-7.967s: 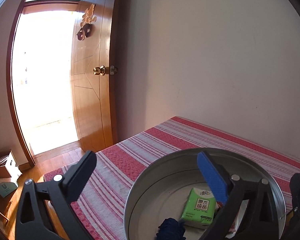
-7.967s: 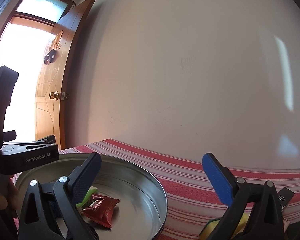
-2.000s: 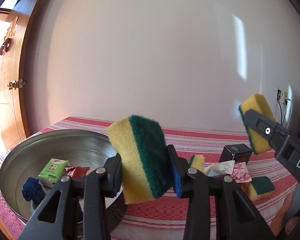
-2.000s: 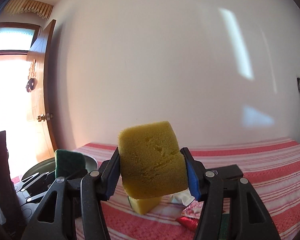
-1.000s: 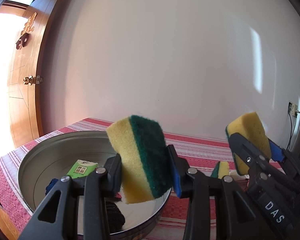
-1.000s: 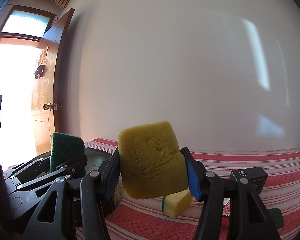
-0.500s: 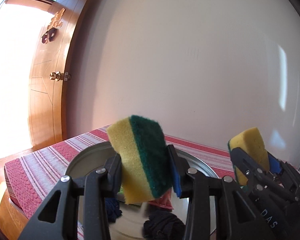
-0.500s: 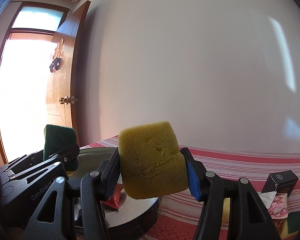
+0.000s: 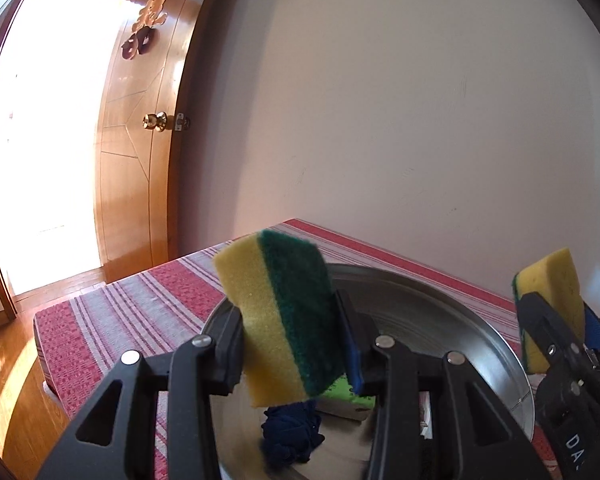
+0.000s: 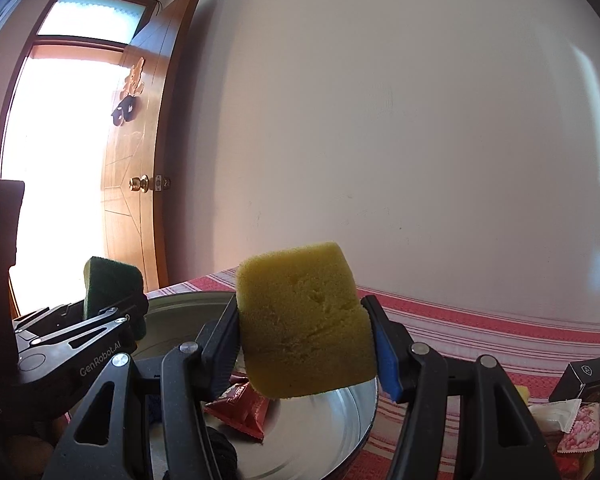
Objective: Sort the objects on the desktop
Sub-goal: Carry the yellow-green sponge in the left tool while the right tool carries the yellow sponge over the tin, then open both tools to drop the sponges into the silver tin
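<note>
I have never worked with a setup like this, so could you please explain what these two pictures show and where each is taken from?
No robot here: a person carries a hand-held gripper in each hand, and each has a fisheye camera looking along its two fingers. The left camera shows the left hand-held gripper clamped on a yellow-and-green sponge above a round metal basin, which holds a dark blue cloth and a green packet. The right camera shows the right hand-held gripper squeezing a second sponge near the same basin, with a red snack packet inside. The basin stands on a red striped tablecloth; a small black box stands farther right.
</note>
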The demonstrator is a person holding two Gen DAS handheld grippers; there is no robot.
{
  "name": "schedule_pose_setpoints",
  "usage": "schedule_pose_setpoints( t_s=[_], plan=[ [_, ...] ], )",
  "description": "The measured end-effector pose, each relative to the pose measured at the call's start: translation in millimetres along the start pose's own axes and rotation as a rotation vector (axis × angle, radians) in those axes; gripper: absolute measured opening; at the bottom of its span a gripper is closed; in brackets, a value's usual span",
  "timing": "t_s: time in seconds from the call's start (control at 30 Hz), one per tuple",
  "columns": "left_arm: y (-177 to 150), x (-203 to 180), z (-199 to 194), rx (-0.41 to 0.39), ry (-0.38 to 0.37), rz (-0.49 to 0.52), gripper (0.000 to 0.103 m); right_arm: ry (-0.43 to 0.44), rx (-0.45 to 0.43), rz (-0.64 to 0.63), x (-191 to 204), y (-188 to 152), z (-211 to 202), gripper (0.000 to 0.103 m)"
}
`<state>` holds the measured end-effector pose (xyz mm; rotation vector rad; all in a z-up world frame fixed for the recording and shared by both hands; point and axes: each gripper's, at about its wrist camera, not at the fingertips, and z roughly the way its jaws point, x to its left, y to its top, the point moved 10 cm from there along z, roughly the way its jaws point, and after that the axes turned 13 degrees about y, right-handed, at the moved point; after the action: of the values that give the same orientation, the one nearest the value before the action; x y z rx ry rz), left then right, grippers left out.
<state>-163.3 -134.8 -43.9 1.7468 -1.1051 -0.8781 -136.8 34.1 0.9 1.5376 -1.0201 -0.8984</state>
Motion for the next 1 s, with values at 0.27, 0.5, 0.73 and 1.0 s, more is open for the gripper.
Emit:
schedule_pose_setpoints(
  t_s=[0.27, 0.5, 0.73, 1.0],
  plan=[
    [16, -5, -3, -0.051, 0.022, 0.019, 0.039, -0.037, -0.015, -0.074, 6, 3, 3, 0.061],
    [11, -3, 1, -0.054, 0.059, 0.040, 0.039, -0.047, 0.017, -0.025, -6, -1, 13, 0.061],
    [10, -2, 4, -0.039, 0.076, 0.053, 0.040, -0.036, 0.053, 0.012, -12, -7, 22, 0.061],
    [10, -2, 6, -0.018, 0.109, 0.079, 0.060, -0.006, 0.071, 0.025, -9, -7, 29, 0.079]
  ],
)
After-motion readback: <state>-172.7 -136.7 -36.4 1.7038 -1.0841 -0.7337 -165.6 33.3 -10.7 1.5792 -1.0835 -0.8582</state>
